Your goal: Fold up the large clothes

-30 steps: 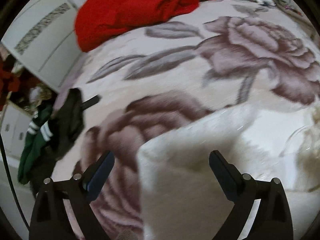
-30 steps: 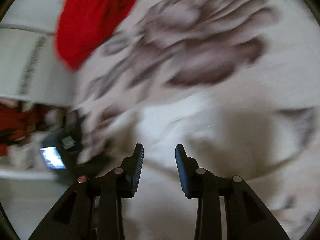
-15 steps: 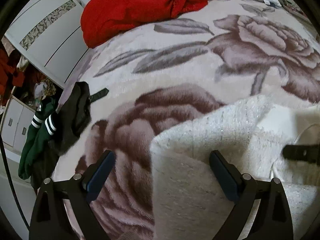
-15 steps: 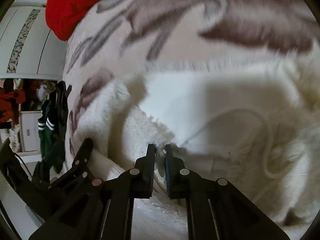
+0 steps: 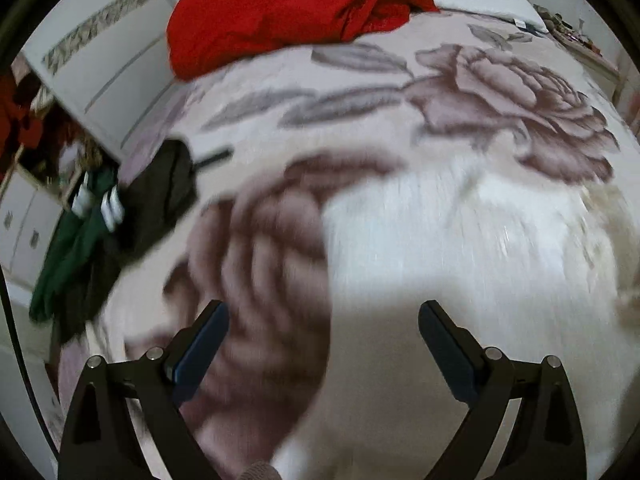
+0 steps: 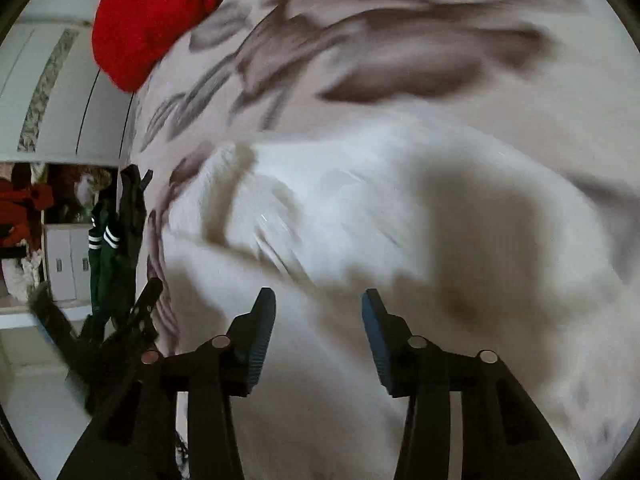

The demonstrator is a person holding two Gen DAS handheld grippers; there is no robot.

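Lying on the bed's rose-patterned blanket, the white fluffy garment spreads beneath both tools. The left tool hangs above its left edge with jaws wide apart, gripping nothing. The right tool has its jaws opening over the garment, the pads clear of the fabric. A red garment sits far up the bed; dark and green clothes drape its left side.
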